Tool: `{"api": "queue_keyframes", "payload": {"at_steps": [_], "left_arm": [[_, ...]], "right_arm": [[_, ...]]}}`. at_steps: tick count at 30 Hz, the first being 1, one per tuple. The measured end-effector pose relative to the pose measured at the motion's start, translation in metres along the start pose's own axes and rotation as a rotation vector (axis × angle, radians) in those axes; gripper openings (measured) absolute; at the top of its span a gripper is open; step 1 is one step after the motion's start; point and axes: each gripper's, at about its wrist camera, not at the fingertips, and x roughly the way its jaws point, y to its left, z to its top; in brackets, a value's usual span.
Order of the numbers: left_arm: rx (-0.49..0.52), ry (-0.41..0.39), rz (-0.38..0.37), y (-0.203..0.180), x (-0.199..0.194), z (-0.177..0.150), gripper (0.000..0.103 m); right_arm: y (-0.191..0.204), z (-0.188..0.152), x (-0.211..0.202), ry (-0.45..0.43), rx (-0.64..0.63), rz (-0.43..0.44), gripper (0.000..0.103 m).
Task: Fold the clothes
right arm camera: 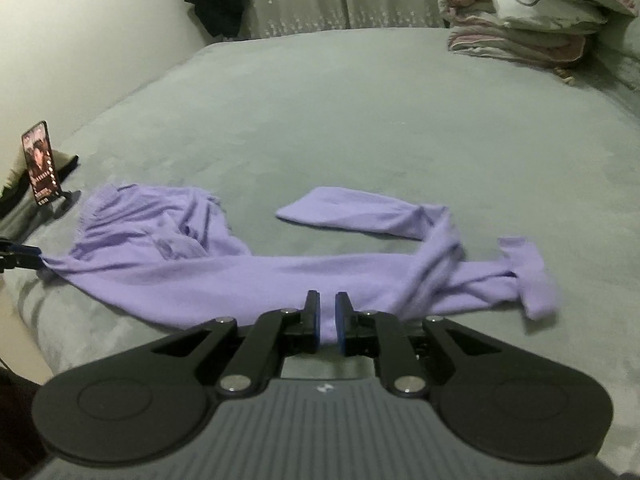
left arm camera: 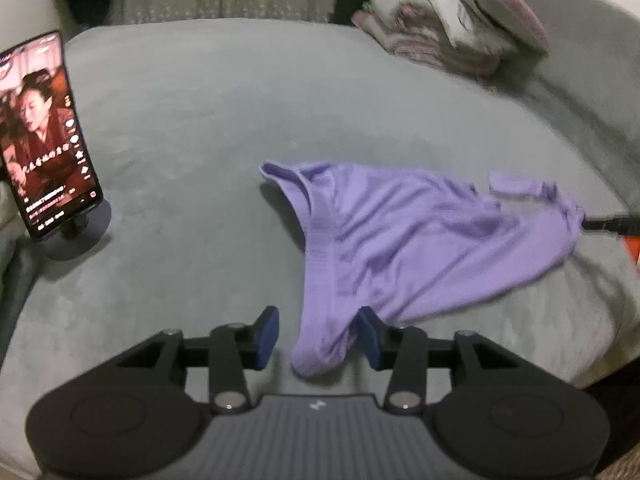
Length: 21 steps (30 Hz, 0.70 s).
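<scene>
Purple top on grey bed; left tool spread, right tool pinching hem; phone text unreadable.

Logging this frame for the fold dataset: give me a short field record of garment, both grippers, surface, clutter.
garment: purple sweater, spread unfolded, one sleeve bent back toward the middle
left gripper: open, sweater edge between the pads, not clamped
right gripper: narrow gap, purple fabric between the pads; grip cannot be confirmed
surface: grey bed cover
clutter: phone on stand, screen lit, at the bed's left edge; folded bedding pile at far right
fold progress: none visible yet
</scene>
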Motion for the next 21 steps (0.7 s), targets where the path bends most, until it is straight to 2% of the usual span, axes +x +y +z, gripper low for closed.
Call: {"api": "queue_keyframes", "payload": {"at_steps": [7, 11, 15, 19, 21], "left_arm": [[-0.277, -0.058, -0.079, 0.027, 0.022, 0.019, 0.056], [-0.369, -0.083, -0.047, 0.033, 0.039, 0.029, 0.058], [-0.431, -0.062, -0.028, 0.032, 0.058, 0.036, 0.058], [-0.455, -0.079, 0.015, 0.028, 0.069, 0.044, 0.057], [-0.459, -0.092, 0.037, 0.027, 0.073, 0.048, 0.056]], "right_arm": [[0.027, 0.022, 0.029, 0.026, -0.007, 0.071, 0.014], [0.048, 0.034, 0.047, 0.042, -0.021, 0.104, 0.014], [0.064, 0.042, 0.069, 0.066, -0.011, 0.115, 0.016], [0.074, 0.047, 0.091, 0.087, 0.013, 0.116, 0.039], [0.077, 0.050, 0.099, 0.090, 0.014, 0.109, 0.039]]}}
